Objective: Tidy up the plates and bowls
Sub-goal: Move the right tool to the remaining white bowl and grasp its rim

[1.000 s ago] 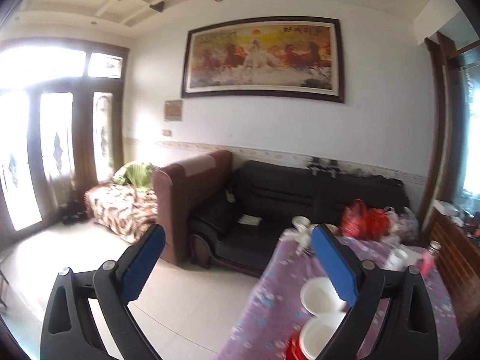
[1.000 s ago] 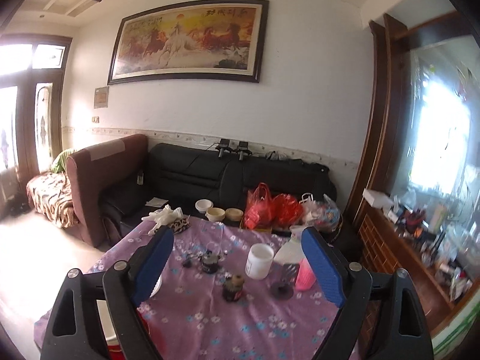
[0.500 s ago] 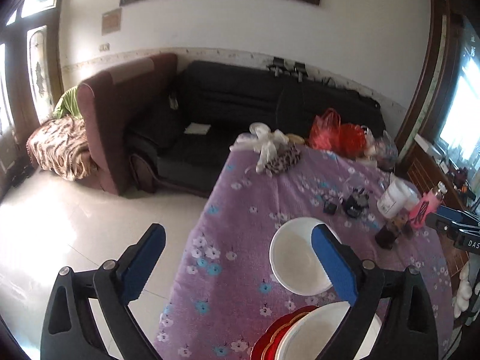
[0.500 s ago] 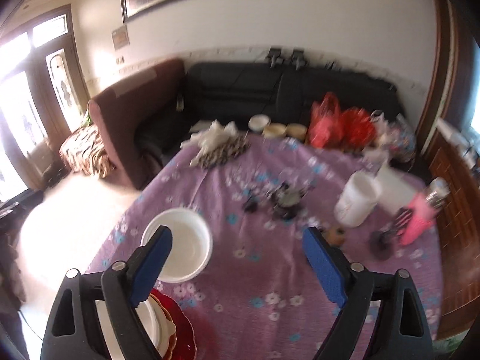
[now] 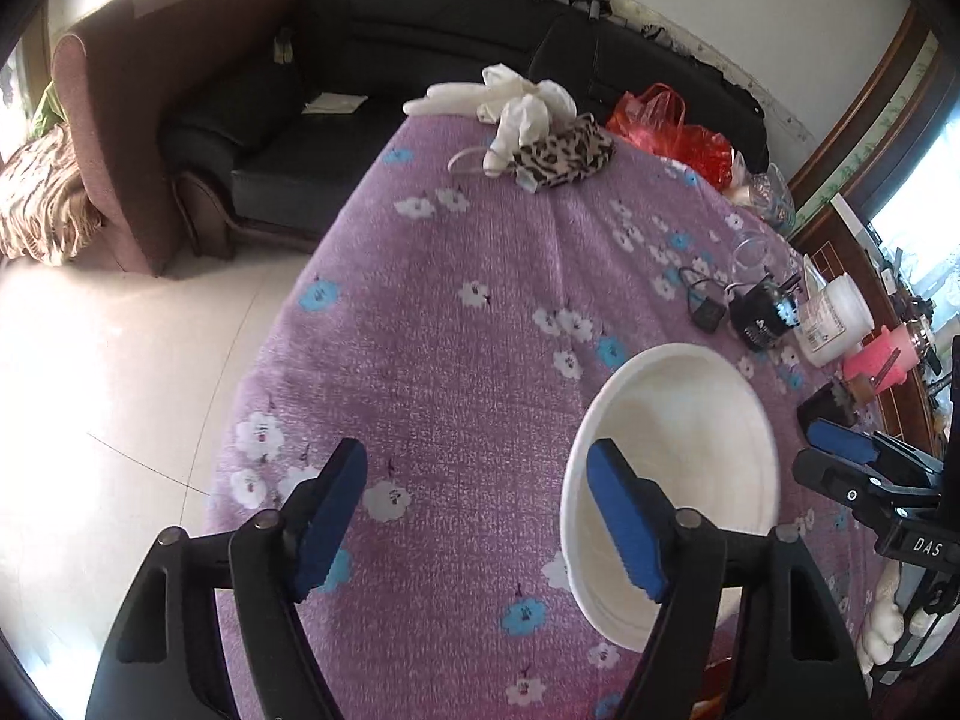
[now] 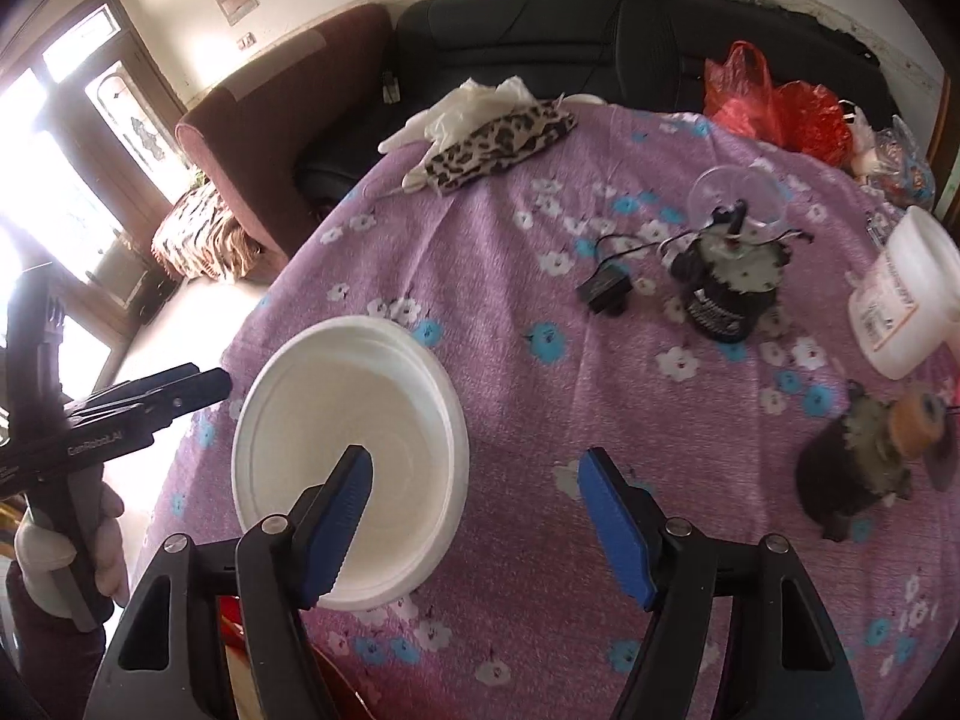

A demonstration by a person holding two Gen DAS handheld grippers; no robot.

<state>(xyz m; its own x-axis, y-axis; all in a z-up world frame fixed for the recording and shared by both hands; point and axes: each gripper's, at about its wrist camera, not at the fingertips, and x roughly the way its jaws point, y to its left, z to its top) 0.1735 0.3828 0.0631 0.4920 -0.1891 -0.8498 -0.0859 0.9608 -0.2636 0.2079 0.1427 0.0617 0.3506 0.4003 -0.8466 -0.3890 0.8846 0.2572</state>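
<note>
A white bowl sits on the purple flowered tablecloth; it also shows in the right wrist view. My left gripper is open and empty, just above the cloth, with its right finger over the bowl's near left rim. My right gripper is open and empty, its left finger over the bowl's near right rim. A sliver of a red plate shows at the bottom edge behind the right gripper's left finger. Each gripper shows in the other's view.
A leopard-print cloth with white gloves lies at the table's far edge. A black gadget with a cable, a white jar, a pink cup and red bags stand on the right. Sofas stand beyond the table.
Both grippers have tilted down from the wall and sofa toward the table and come close to the white bowl from either side. Both stayed open.
</note>
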